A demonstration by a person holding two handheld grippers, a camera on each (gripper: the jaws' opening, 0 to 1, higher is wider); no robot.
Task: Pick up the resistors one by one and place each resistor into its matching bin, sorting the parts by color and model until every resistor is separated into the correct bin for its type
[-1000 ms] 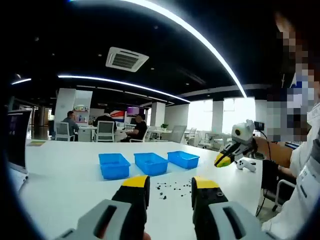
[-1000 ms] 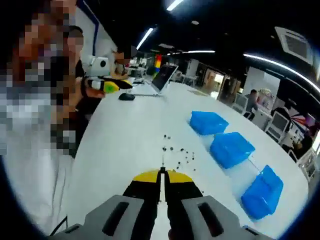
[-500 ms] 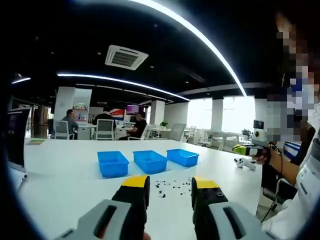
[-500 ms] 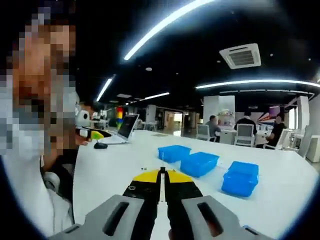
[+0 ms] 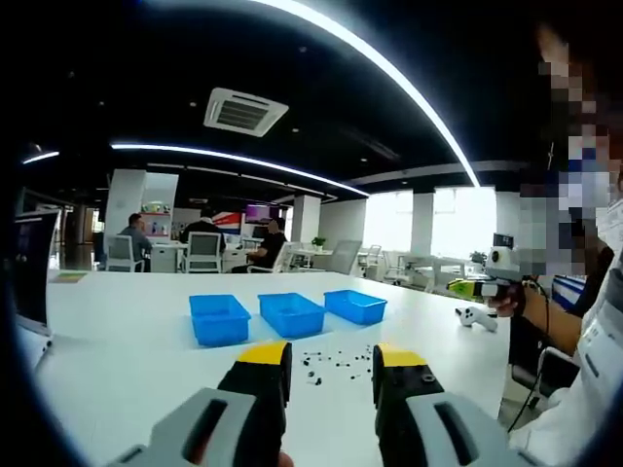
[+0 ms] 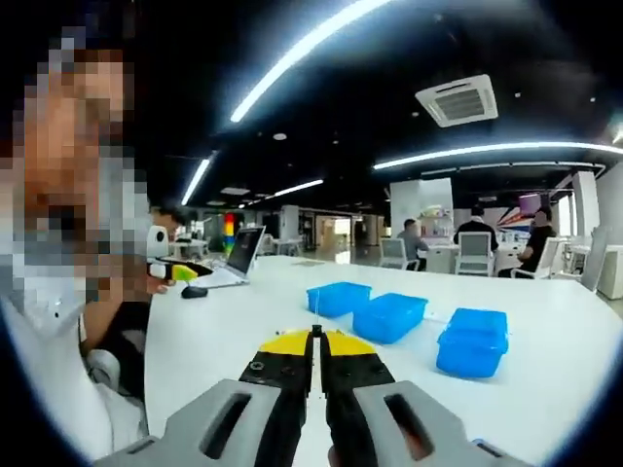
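White counter carries three blue bins beyond my parted left tongs; resistors between their tips are specks, colors unreadable. My right tongs are pressed together.

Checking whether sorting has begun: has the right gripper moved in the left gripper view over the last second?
Yes. The right gripper has swung away to the right of the blue bins, off the table.

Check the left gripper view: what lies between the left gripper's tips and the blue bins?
Scattered resistors on bare white table, short of the blue bins.
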